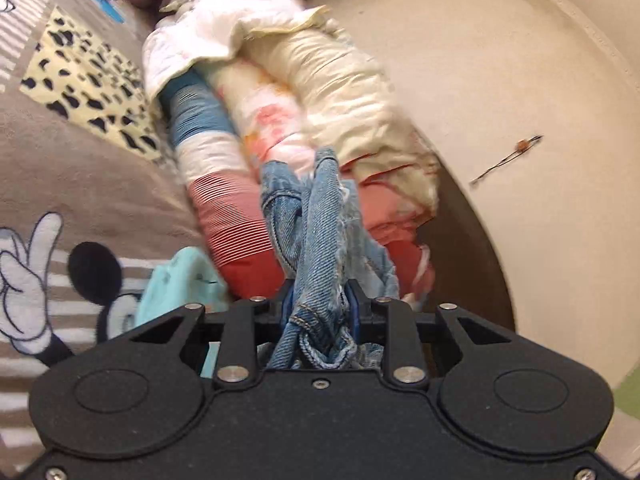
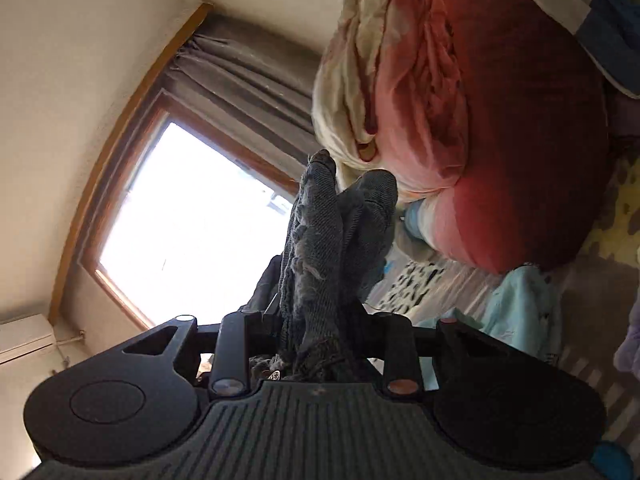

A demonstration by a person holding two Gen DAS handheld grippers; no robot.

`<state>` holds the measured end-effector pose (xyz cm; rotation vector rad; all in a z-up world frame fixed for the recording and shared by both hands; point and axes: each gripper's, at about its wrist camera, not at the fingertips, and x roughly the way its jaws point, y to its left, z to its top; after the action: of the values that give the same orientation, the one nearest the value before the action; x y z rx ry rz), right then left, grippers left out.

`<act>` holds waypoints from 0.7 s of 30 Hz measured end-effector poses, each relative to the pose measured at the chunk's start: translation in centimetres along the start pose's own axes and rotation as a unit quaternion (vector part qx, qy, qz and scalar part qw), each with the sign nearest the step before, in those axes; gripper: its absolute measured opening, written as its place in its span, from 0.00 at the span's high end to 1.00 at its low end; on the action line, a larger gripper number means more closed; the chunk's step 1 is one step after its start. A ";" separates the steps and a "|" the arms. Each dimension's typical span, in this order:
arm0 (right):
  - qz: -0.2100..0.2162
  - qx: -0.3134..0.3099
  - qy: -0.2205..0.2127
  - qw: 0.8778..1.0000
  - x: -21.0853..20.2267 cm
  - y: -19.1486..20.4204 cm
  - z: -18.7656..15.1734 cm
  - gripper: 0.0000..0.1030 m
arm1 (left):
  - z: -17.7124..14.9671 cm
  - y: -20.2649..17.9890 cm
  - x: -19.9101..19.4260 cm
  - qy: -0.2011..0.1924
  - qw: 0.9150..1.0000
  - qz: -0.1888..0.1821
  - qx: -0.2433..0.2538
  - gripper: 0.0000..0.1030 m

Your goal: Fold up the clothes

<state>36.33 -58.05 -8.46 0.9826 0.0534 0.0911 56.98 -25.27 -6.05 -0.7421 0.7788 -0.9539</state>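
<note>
A blue denim garment point(image 1: 320, 216) with frayed edges is bunched up between the fingers of my left gripper point(image 1: 320, 292), which is shut on it; the cloth spills back over the gripper body. In the right wrist view another bunch of the same denim point(image 2: 320, 240) looks dark against the light and sticks up past the fingers. My right gripper point(image 2: 316, 312) is shut on that bunch. The fingertips of both grippers are hidden by the cloth.
A cartoon-mouse blanket point(image 1: 60, 184) covers the bed. Rolled bedding point(image 1: 280, 92) in cream, red, white and blue lies along the wall point(image 1: 520, 80). A teal garment point(image 1: 180, 280) lies by the left gripper. The right view shows a bright window point(image 2: 192, 220), a grey curtain point(image 2: 248, 76) and red bedding point(image 2: 500, 120).
</note>
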 end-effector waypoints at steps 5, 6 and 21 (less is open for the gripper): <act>-0.137 0.007 0.044 0.990 3.9 -6.5 -3.6 0.68 | -3.0 7.8 2.7 0.013 0.995 0.072 -0.073 0.43; -0.133 0.008 0.044 0.990 4.0 -6.4 -3.3 0.67 | -3.2 7.6 2.1 -0.001 0.995 0.075 -0.068 0.44; -0.201 -0.111 0.032 0.973 0.2 0.5 -3.0 0.16 | -9.6 -6.2 -7.6 -0.025 0.966 0.208 0.155 0.05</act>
<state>36.23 -55.29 -9.65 0.7287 0.2949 -0.2393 43.64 -22.73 -4.02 -0.3102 0.6851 -0.6512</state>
